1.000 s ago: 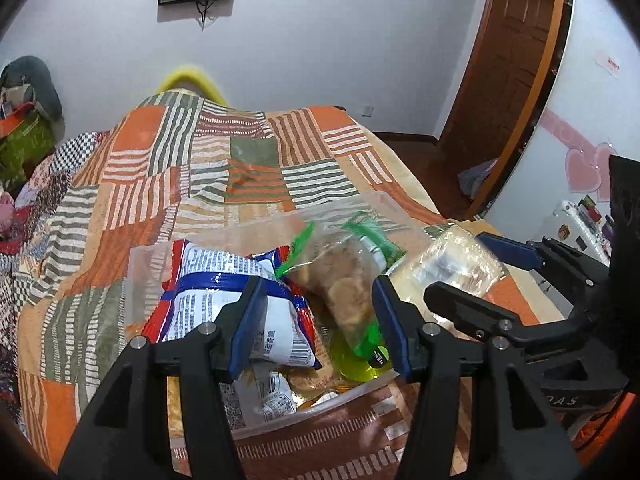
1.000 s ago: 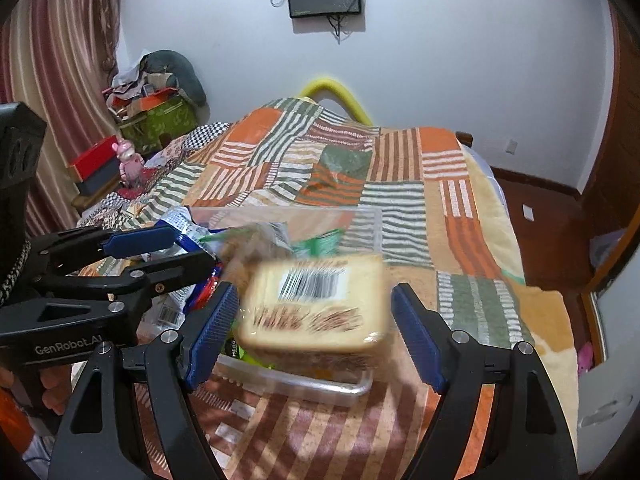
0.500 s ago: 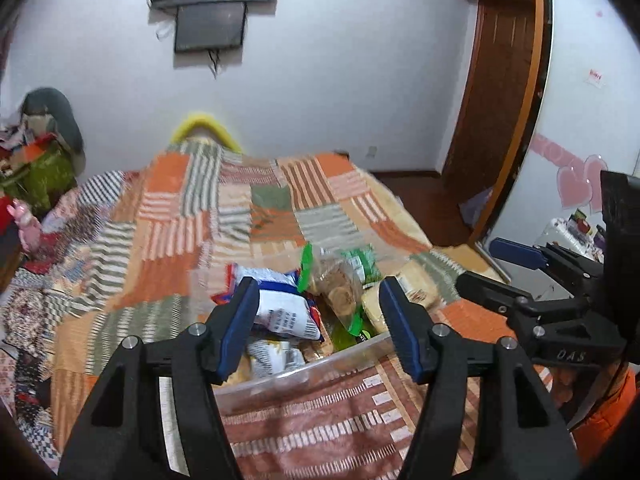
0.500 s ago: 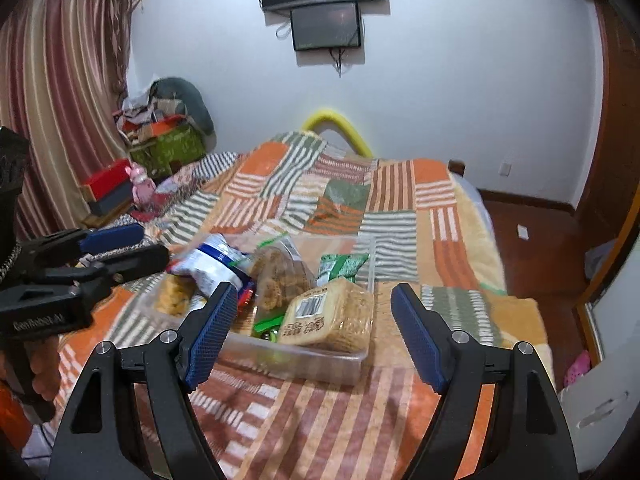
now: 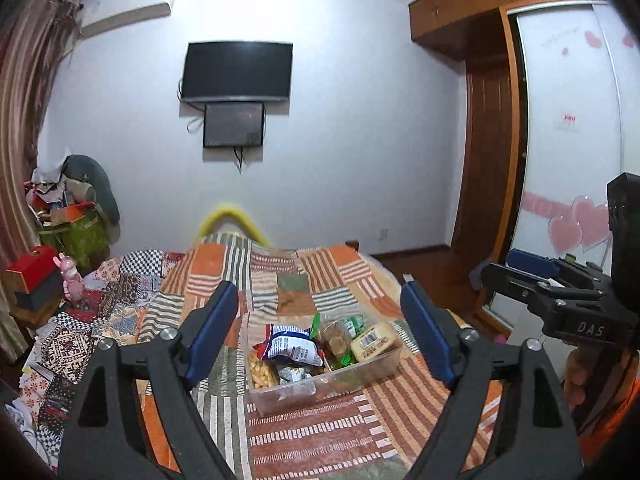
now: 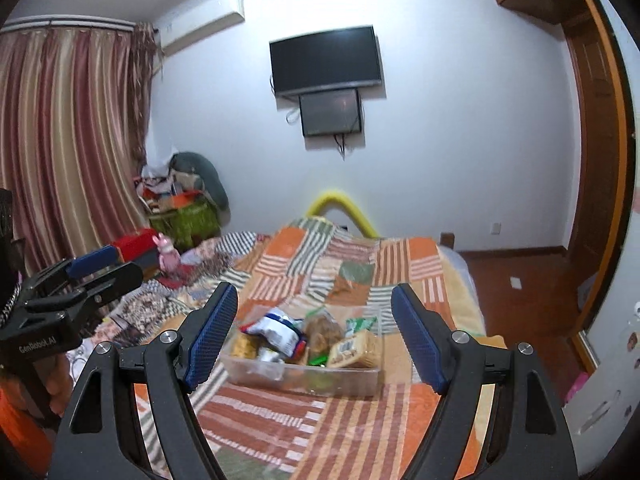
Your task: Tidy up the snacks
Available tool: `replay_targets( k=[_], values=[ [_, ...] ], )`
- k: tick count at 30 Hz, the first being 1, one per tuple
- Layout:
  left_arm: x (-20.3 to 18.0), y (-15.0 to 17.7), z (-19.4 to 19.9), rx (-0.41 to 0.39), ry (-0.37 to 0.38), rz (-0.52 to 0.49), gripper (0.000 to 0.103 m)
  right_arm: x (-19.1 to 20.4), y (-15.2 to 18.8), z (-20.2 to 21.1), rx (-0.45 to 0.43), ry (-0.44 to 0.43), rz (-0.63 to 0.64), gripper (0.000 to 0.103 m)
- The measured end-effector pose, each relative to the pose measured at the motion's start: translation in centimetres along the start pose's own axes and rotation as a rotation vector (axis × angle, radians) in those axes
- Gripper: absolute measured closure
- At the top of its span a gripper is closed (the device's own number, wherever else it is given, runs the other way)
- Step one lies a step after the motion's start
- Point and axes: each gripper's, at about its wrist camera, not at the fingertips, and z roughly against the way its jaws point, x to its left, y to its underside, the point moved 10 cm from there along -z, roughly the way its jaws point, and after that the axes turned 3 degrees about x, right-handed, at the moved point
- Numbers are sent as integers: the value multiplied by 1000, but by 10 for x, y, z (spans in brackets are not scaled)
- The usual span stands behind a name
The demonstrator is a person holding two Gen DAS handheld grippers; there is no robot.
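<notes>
A clear plastic bin stands on the bed, and both grippers hang back from it and above it. In it lie a blue-and-white bag, a clear bag of cookies, a yellow wafer pack with a barcode, and some yellow snacks. My left gripper is opening its jaws with nothing between them. My right gripper is open and empty, with the bin and wafer pack seen beyond its fingers. Each gripper shows at the edge of the other's view.
A patchwork bedspread covers the bed. A red box, a pink toy and a heap of clutter sit at the left. A television hangs on the far wall. Wooden door and wardrobe stand right.
Both grippers have drawn back and up from the bin, which now looks small. The left jaws have spread wider. The wafer pack that was between the right fingers now lies in the bin.
</notes>
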Motion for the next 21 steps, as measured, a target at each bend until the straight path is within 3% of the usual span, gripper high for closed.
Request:
replay_targets(
  k=[5,10,16,21],
  values=[
    [-4,-3,30,-50,-9,1,8,16,-2,22,-36,4,26,23],
    [-8,-2,48,-76,-24,1,1,24,0,32,-58,14,32,10],
    [-11,1,55,-80,-31,-2,0,24,2,41,-85,48,28,0],
    [-13,4,58,-75,-36,-2,0,23,5,45,-95,72,30,0]
  ],
)
